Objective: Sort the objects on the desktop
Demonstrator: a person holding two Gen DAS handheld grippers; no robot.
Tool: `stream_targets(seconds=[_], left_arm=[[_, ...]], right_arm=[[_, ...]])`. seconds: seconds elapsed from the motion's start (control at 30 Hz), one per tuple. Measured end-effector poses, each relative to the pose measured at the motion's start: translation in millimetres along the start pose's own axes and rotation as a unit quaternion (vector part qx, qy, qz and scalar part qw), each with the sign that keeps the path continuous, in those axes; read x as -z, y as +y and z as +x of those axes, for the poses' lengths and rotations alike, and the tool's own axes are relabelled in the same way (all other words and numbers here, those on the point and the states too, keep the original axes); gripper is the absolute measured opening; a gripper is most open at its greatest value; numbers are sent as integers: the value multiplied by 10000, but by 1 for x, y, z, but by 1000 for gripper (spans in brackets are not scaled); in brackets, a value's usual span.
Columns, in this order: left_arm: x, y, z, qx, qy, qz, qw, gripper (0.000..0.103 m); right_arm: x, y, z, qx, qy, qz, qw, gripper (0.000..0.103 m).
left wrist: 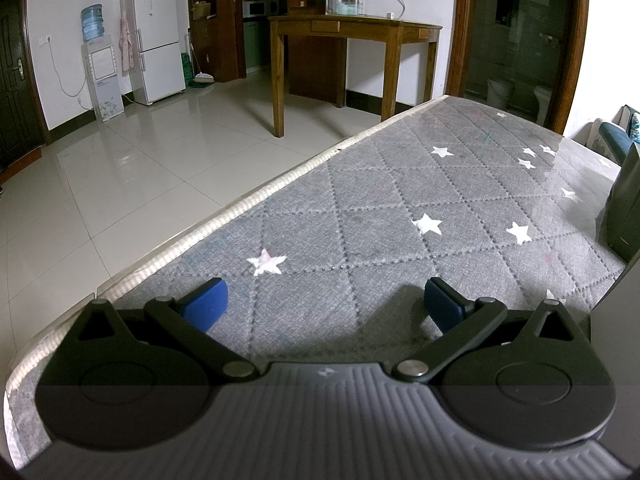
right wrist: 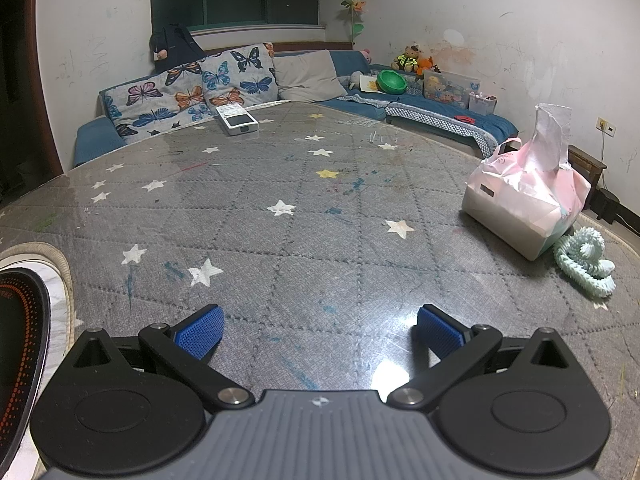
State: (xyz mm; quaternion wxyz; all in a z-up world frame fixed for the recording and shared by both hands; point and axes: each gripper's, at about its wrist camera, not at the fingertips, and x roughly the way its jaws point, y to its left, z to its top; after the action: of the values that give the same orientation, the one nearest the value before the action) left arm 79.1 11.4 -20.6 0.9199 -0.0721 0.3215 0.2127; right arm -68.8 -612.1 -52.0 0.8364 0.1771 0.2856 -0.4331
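Setting: a home living room. Evidence, left wrist view: fridge, water dispenser, wooden table, tiled floor. Right wrist view: blue corner sofa with butterfly cushions, soft toys, beyond the far edge of the star-patterned table.

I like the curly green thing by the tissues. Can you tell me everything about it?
The toy is pale mint green and looks like ridged, segmented plastic, curled into loops like a coiled snake or dragon. It lies flat on the grey starry table, near the right edge. Its upper coil sits right beside the tissue pack, close enough that they may touch. Nothing holds it; the open right gripper is well away from it. What animal it is, I cannot tell.
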Motion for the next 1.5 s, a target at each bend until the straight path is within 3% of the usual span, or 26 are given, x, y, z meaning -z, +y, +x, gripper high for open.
stream_targets(seconds=[1.5], left_arm=[[0, -4, -1, -9, -5, 43, 10000, 103]], right_arm=[[0, 0, 0, -1, 0, -1, 10000, 103]])
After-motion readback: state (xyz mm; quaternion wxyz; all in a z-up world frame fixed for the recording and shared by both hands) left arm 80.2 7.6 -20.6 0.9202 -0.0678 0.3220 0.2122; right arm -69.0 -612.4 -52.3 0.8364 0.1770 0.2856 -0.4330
